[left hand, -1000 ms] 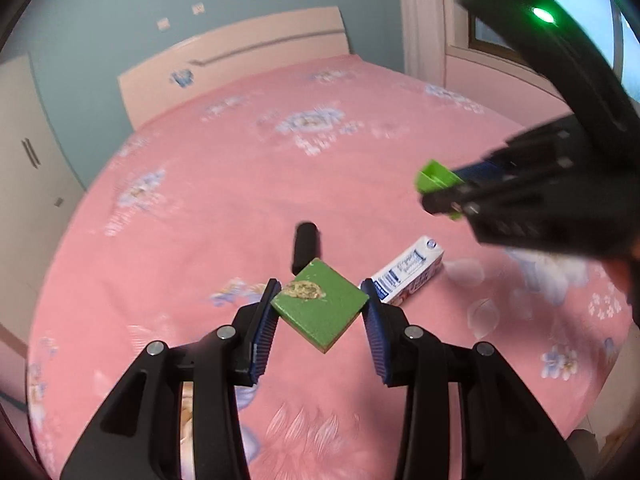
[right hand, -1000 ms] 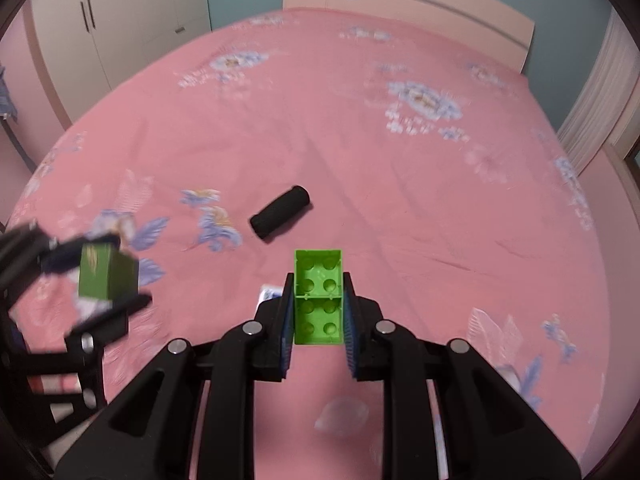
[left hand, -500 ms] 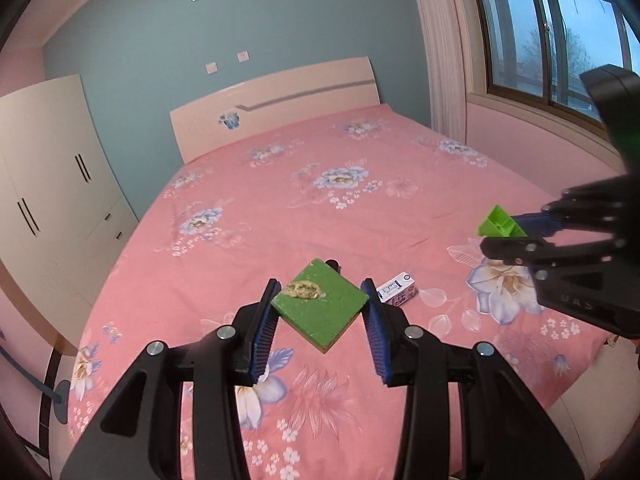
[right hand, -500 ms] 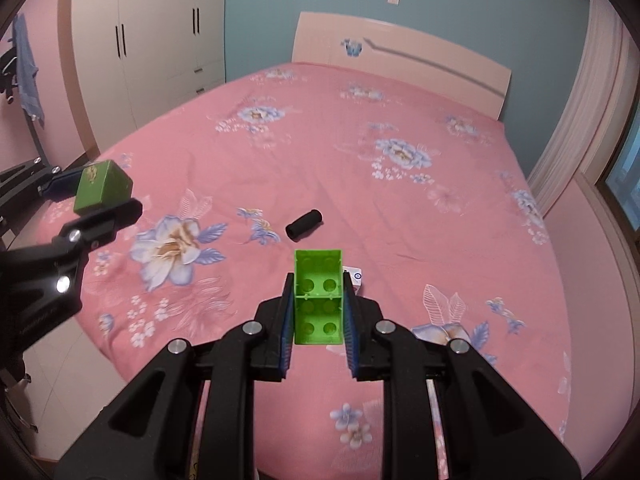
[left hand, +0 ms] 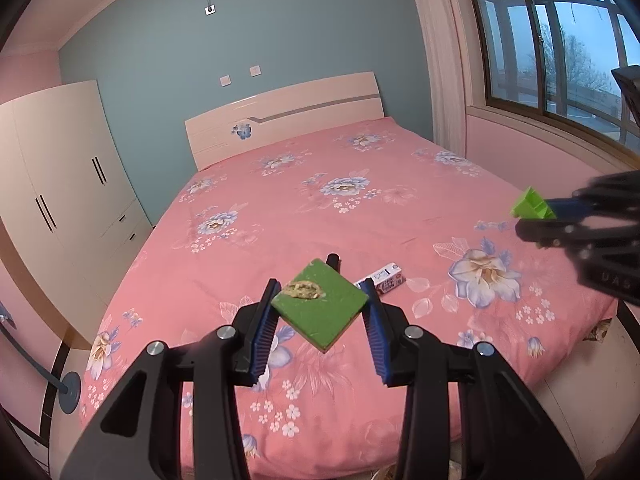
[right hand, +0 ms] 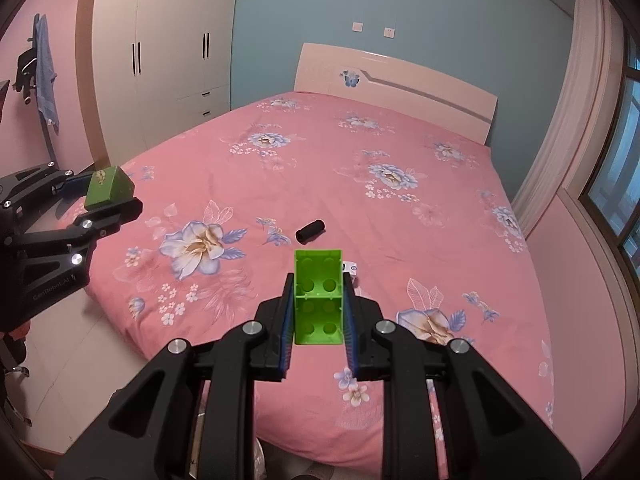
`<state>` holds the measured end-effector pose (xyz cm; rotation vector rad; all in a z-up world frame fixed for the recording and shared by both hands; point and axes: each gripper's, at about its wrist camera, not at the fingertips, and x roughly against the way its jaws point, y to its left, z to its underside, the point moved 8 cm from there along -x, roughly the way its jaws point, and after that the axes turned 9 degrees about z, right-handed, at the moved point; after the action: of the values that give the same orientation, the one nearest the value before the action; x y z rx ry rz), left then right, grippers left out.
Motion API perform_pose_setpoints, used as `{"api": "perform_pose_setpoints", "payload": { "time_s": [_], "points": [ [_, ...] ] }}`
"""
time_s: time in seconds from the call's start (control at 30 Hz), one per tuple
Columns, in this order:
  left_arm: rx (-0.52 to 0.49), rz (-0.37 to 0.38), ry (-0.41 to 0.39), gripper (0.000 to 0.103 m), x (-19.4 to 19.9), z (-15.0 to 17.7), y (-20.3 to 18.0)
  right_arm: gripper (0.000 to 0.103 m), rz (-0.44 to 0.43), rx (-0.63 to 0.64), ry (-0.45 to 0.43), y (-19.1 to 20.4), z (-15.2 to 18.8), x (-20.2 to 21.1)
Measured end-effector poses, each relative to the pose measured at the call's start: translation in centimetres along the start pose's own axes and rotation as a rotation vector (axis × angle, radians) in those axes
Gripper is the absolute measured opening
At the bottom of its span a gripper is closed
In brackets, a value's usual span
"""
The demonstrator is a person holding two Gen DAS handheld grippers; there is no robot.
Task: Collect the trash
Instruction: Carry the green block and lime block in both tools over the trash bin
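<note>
My left gripper [left hand: 320, 312] is shut on a dark green square block [left hand: 320, 306] with a brownish smear on top; it also shows in the right wrist view [right hand: 105, 190]. My right gripper [right hand: 318, 312] is shut on a bright green toy brick [right hand: 319, 298], also in the left wrist view [left hand: 530, 205]. Both are held up in the air near the foot of the pink flowered bed [right hand: 360, 184]. On the bed lie a black cylinder [right hand: 310, 231] and a small white carton [left hand: 385, 276], partly hidden behind the brick in the right wrist view.
A white wardrobe [right hand: 160, 52] stands left of the bed, the headboard [left hand: 284, 112] at the far end, a window [left hand: 560, 40] on the right. Clothes hang on the left wall [right hand: 40, 76]. Tiled floor [right hand: 80, 344] lies below the bed's foot.
Both grippers have pulled back and up from the bed, each keeping its object. The bed objects now look smaller and farther, and the whole room has come into view.
</note>
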<state>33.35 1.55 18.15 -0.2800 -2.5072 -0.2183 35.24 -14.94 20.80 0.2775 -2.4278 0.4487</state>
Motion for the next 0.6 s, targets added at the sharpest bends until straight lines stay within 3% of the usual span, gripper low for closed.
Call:
{"api": "perform_pose_setpoints", "payload": {
  "time_s": [0.23,0.6],
  "points": [
    [-0.020,0.030,0.046,0.043,0.9,3.9,-1.7,0.022,-0.021,0.009,0.040,0.9,4.3,0.1],
    [-0.018,0.071,0.157,0.043,-1.9,10.9,-3.6,0.022,-0.068,0.007,0.149,3.4,11.1,-3.6]
  ]
}}
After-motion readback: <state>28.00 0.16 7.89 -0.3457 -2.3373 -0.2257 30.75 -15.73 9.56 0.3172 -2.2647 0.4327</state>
